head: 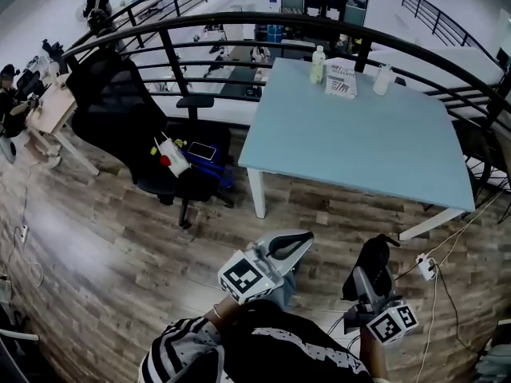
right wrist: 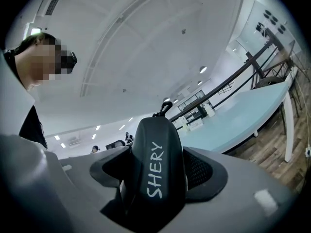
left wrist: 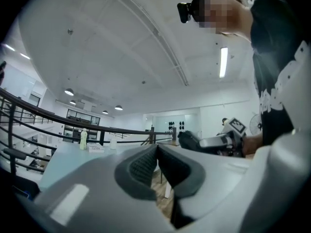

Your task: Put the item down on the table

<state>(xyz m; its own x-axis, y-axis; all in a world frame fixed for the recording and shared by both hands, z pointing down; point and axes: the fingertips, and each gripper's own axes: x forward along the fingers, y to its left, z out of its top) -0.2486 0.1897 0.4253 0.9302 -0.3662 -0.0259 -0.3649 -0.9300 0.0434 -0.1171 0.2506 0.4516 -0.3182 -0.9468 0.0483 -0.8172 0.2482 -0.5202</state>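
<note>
A black zipped case (head: 373, 263) marked "SHERY" (right wrist: 158, 166) stands clamped between the jaws of my right gripper (head: 369, 284), held low over the wood floor in front of the person. The light blue table (head: 375, 146) lies ahead of both grippers, some way off; in the right gripper view it is the table (right wrist: 245, 114) at the right. My left gripper (head: 292, 244) hangs beside the right one, its jaws shut on nothing, pads (left wrist: 146, 165) meeting at the tip. In the left gripper view, the right gripper (left wrist: 216, 141) with the case (left wrist: 189, 140) shows at the right.
At the table's far edge stand a pale green bottle (head: 318, 64), a booklet (head: 341, 80) and a white bottle (head: 383, 79). A black office chair (head: 120, 106) with a phone (head: 201, 151) and a white packet (head: 172, 157) stands left. A curved black railing (head: 239, 24) runs behind. A power strip (head: 425, 266) lies on the floor.
</note>
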